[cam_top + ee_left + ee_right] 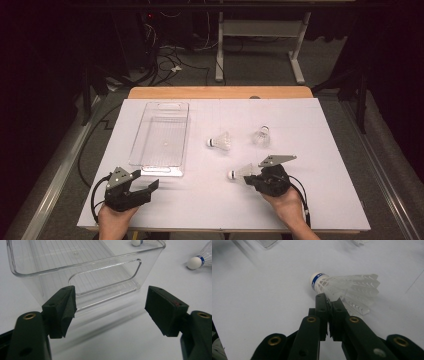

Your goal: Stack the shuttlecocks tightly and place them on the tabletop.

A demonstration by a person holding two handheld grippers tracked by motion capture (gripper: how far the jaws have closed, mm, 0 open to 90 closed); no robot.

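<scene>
Three white plastic shuttlecocks lie on the white table. The nearest shuttlecock (241, 173) (344, 287) has a white cork with a blue band, and my right gripper (253, 178) (329, 301) is shut on the edge of its skirt. Two more sit farther back: one on its side (220, 142), one standing (261, 135). My left gripper (147, 187) (110, 308) rests open at the front left, jaws wide apart, facing the near end wall of a clear plastic bin (161, 137) (82, 272) without touching it.
The white sheet (300, 195) covers a wooden table (220, 92). Beyond it are a dark floor with cables and a grey desk frame (260, 45). Another shuttlecock (200, 261) lies to the right of the bin in the left gripper view.
</scene>
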